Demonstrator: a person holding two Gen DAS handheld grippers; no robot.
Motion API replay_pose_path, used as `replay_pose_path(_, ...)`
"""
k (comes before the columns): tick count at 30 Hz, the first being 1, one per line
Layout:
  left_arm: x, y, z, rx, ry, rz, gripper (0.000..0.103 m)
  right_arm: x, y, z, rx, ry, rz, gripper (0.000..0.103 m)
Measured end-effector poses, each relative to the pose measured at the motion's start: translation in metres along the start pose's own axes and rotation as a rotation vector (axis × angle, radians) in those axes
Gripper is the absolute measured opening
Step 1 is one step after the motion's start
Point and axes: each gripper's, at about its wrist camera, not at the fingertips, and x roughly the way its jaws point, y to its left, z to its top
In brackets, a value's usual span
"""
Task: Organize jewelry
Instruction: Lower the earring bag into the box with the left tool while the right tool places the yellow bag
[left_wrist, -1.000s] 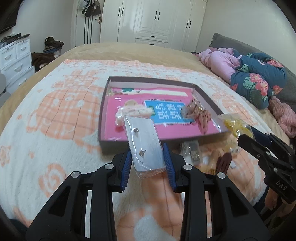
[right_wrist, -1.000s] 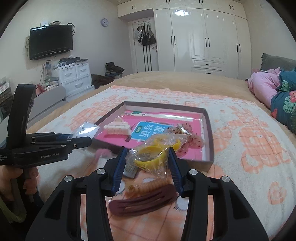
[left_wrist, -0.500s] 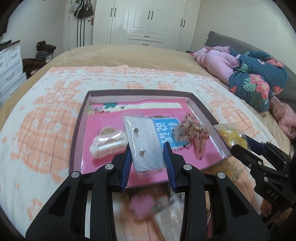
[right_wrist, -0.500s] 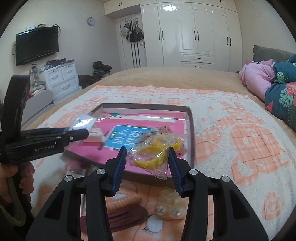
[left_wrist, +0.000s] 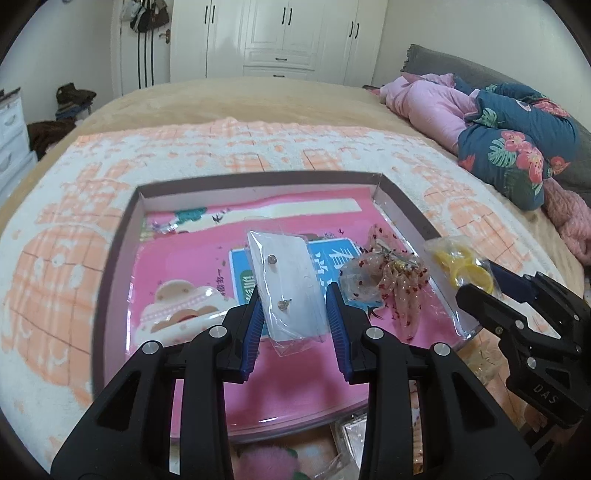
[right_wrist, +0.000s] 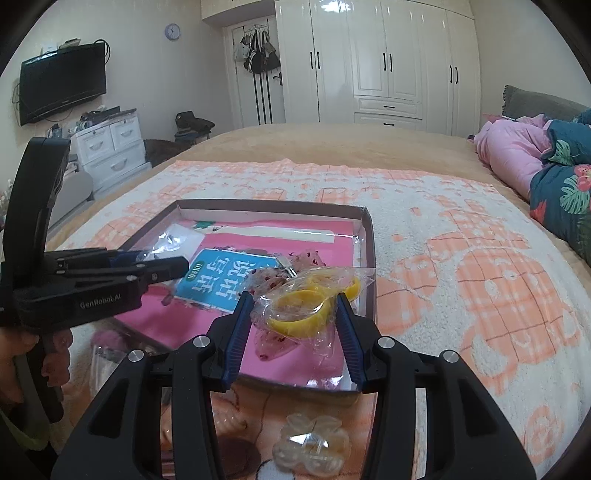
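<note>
Left claw (left_wrist: 295, 308) is clamped on a bagged earring card (left_wrist: 286, 286), right claw (right_wrist: 293, 314) grips a bag of yellow rings (right_wrist: 306, 308). Both hang over the pink tray (left_wrist: 110, 266) on the bed (right_wrist: 480, 258).

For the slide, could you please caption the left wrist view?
Left hand-held gripper holds bagged earrings over the pink tray.

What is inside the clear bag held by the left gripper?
The bag in the left gripper holds a white card with two small stud earrings. The card's back is hidden, and so is whatever lies behind it.
</note>
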Motion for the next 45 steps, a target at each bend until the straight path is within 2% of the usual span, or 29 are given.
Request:
replay_pose_path(15, 0.016, 0.005, -0.009, -0.023, 0.044, -0.01, 0.026, 0.035, -0.01, 0.011, 0.013, 0.043, 0.007, 0.044)
replay_pose_path(22, 0.015, 0.007, -0.012, -0.033, 0.046, -0.004, 0.03, 0.038, -0.011, 0.009, 0.034, 0.069, 0.032, 0.049)
replay_pose_path(34, -0.005, 0.01, -0.014, -0.052, 0.01, 0.007, 0.041, 0.031, -0.005, 0.005, 0.036, 0.061, 0.048, 0.055)
replay_pose_path(45, -0.038, 0.012, -0.018, -0.069, -0.056, 0.035, 0.052, 0.009, -0.003, -0.003, 0.051, 0.039, 0.048, 0.059)
